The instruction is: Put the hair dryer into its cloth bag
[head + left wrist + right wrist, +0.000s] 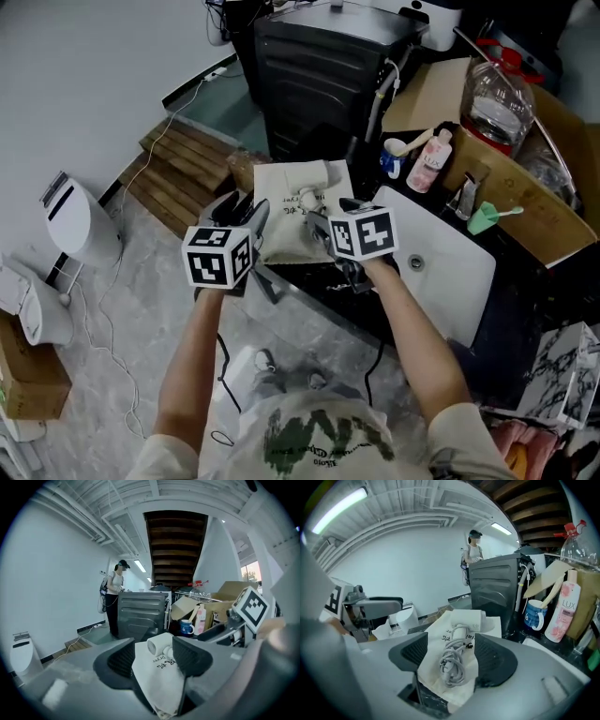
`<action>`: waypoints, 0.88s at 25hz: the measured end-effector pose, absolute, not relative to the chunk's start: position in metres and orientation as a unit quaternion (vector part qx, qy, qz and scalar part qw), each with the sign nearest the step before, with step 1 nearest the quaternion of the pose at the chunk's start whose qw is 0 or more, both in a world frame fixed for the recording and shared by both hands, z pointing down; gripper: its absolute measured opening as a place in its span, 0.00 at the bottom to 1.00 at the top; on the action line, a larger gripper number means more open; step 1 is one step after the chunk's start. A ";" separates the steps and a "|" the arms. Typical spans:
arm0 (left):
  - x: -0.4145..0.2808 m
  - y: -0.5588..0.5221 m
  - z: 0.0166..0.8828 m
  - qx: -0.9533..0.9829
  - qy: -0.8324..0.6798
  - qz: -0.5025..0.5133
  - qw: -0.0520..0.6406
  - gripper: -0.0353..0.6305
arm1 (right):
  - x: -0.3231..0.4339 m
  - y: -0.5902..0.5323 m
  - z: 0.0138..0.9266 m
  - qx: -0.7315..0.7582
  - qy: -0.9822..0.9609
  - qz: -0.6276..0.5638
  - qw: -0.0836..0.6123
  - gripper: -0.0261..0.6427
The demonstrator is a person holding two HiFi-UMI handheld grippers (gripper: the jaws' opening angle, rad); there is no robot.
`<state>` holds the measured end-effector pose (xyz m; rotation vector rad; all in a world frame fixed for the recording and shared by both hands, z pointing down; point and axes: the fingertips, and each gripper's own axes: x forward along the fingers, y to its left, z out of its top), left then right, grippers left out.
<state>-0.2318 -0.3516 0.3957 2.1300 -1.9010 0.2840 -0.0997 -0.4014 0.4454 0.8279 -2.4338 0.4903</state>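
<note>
Now, L gripper, R gripper fingers released, cloth bag edge, hair dryer atop

The near edge of the cloth bag lay open to approach from the person's side of the counter. A dark metal cabinet walled off the far side; a blue mug and a pink bottle crowded the right.

Black-and-white marker cubes, dark ribbed fingers

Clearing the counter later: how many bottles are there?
2: a pink bottle beside the blue mug, and a big clear bottle in the cardboard box. Others may be hidden.
</note>
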 end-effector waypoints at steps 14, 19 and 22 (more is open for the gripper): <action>-0.254 -0.391 0.417 0.800 -0.574 0.107 0.142 0.45 | -0.129 -0.431 0.511 0.360 -0.832 0.214 0.365 0.54; -0.263 -0.399 0.423 0.813 -0.553 0.111 0.142 0.45 | -0.131 -0.437 0.528 0.376 -0.813 0.227 0.382 0.54; -0.267 -0.404 0.426 0.821 -0.541 0.115 0.143 0.45 | -0.130 -0.440 0.537 0.387 -0.802 0.237 0.388 0.54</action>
